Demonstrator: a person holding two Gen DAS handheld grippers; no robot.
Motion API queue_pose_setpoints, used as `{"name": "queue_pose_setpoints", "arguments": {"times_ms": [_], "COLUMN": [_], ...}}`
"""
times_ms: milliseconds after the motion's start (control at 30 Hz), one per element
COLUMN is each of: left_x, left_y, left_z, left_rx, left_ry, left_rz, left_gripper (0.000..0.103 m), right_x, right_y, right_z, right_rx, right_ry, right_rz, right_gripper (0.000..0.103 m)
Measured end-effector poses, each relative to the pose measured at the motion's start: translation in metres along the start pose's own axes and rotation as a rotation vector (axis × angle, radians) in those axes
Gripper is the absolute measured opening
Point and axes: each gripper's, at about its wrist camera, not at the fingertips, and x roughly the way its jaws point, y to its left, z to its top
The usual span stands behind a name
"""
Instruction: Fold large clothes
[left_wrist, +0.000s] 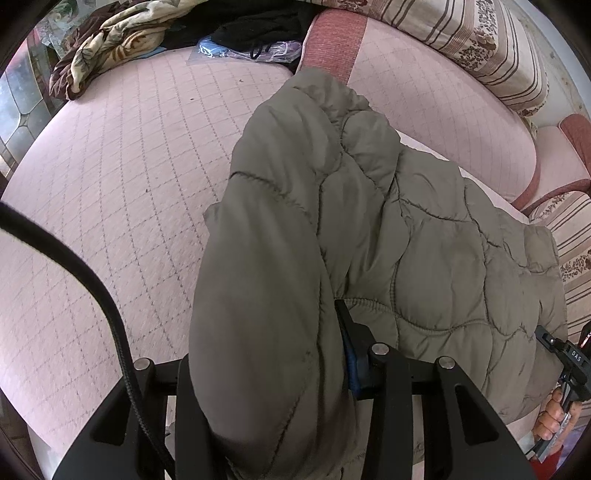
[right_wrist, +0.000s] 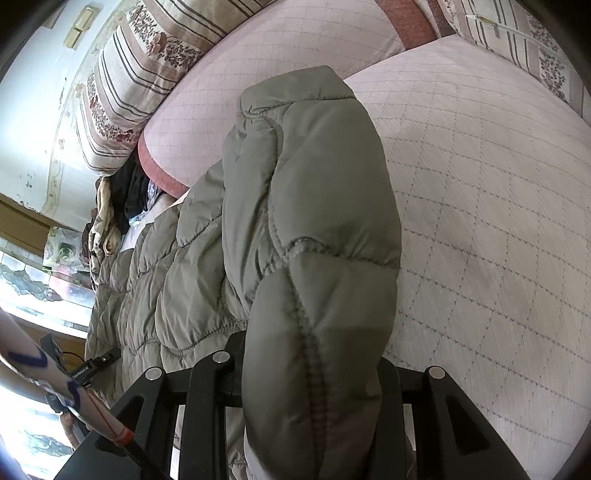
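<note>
Left gripper (left_wrist: 295, 373) clamped on a fat fold of the jacket (left_wrist: 406, 240), padding bulging out between the jaws and hiding one finger. Right gripper (right_wrist: 310, 373) same deal, clenched on another puffy olive bunch at the far end. Jacket stretched between the two, draped over the pink quilted sofa (left_wrist: 110, 184), striped cushions (left_wrist: 491, 48) behind, blanket (left_wrist: 110, 40) heaped in the corner.

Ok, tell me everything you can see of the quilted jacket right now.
The quilted jacket is olive-grey, puffy, with stitched curved panels and a matte shell fabric. It lies partly across the pink sofa cushion, its near edge lifted in bulging folds. The left gripper and right gripper each pinch a thick fold. No zip or collar shows.
</note>
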Motion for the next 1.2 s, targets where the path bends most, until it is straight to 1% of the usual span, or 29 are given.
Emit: {"name": "queue_pose_setpoints", "arguments": {"times_ms": [367,900,1000,1033,1067,1100,1133,1167,1200], "left_x": [-0.006,-0.019,-0.018,-0.018,-0.018,-0.017,-0.016,-0.015,-0.014], "left_y": [0.0,0.007,0.008,0.009,0.011,0.013,0.015,0.019,0.022], "left_z": [-0.009,-0.031,-0.035,-0.036,-0.036,-0.036,-0.036,-0.035,-0.036], "left_rx": [-0.007,-0.009,-0.008,-0.012,-0.021,-0.032,-0.047,-0.065,-0.082], "left_ry": [0.003,-0.011,-0.014,-0.015,-0.016,-0.016,-0.013,-0.009,-0.004], "left_rz": [0.007,0.033,0.036,0.035,0.034,0.034,0.036,0.03,0.018], "left_gripper": [0.04,0.039,0.039,0.04,0.042,0.047,0.049,0.051,0.052], "right_x": [-0.001,-0.004,-0.002,-0.001,0.001,0.002,0.003,0.003,0.003], "right_y": [0.0,0.001,0.0,-0.001,-0.002,-0.002,-0.002,-0.002,-0.002], "right_z": [-0.001,-0.019,-0.022,-0.022,-0.022,-0.021,-0.02,-0.02,-0.018], "right_rx": [0.003,-0.004,-0.008,-0.005,-0.001,0.002,0.008,0.016,0.024], "right_ry": [0.001,-0.001,0.0,-0.001,-0.002,-0.005,-0.011,-0.026,-0.038], "right_rz": [0.0,-0.001,-0.013,-0.021,-0.033,-0.048,-0.068,-0.096,-0.113], "right_gripper": [0.034,0.034,0.035,0.036,0.037,0.041,0.047,0.051,0.058]}}
